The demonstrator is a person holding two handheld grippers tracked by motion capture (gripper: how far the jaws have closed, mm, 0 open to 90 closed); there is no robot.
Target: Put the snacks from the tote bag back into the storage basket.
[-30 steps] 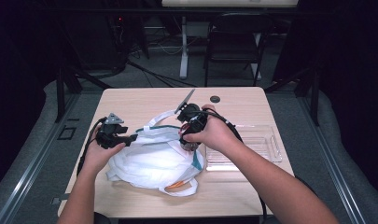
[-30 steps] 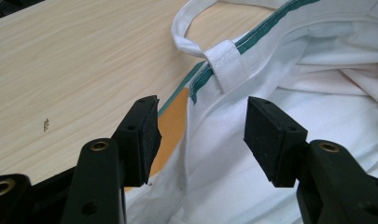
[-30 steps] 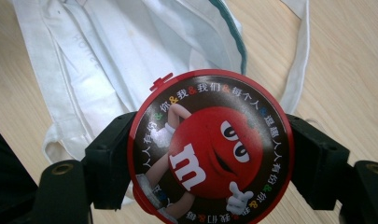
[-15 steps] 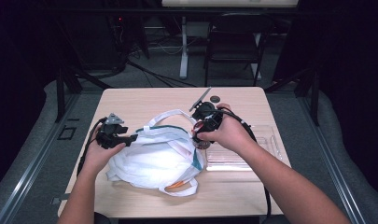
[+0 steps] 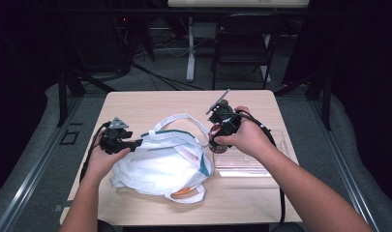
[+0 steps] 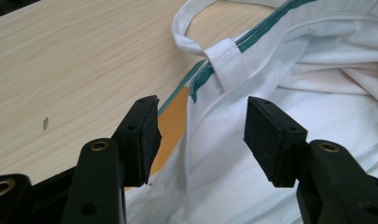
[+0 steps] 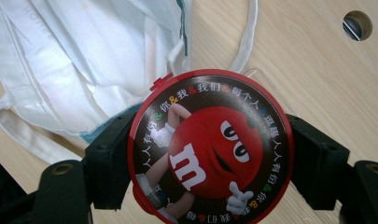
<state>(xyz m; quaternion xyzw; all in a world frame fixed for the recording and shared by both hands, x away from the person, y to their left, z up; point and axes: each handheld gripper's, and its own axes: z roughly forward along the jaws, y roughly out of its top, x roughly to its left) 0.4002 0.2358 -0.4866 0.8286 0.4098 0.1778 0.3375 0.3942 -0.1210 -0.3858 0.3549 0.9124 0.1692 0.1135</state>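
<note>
Since a second ago the right gripper (image 5: 217, 140) has drawn back from above the white cloth bag (image 5: 162, 162) toward the person's right, and it now hangs just past the bag's right edge, over the near corner of the clear plastic tray (image 5: 261, 164). Its jaws are clamped on a round red candy tin (image 7: 210, 147), one jaw on each side of the rim, with the printed lid facing the right gripper view's camera; in the high view the tin shows as a small red spot under the hand, just beside the bag's right edge. Below the tin in the right gripper view lie the bag's crumpled cloth and a loop of its handle. The left gripper (image 5: 117, 141) sits at the bag's left edge as before. In the left gripper view its jaws stand apart, one on each side of the bag's green-trimmed rim (image 6: 210, 77), closing on nothing, with a white handle strap sewn on just ahead of them. An orange patch shows beside the rim. The bag lies slumped on the wooden table (image 5: 150, 104), with something orange peeking out at its near edge.
</note>
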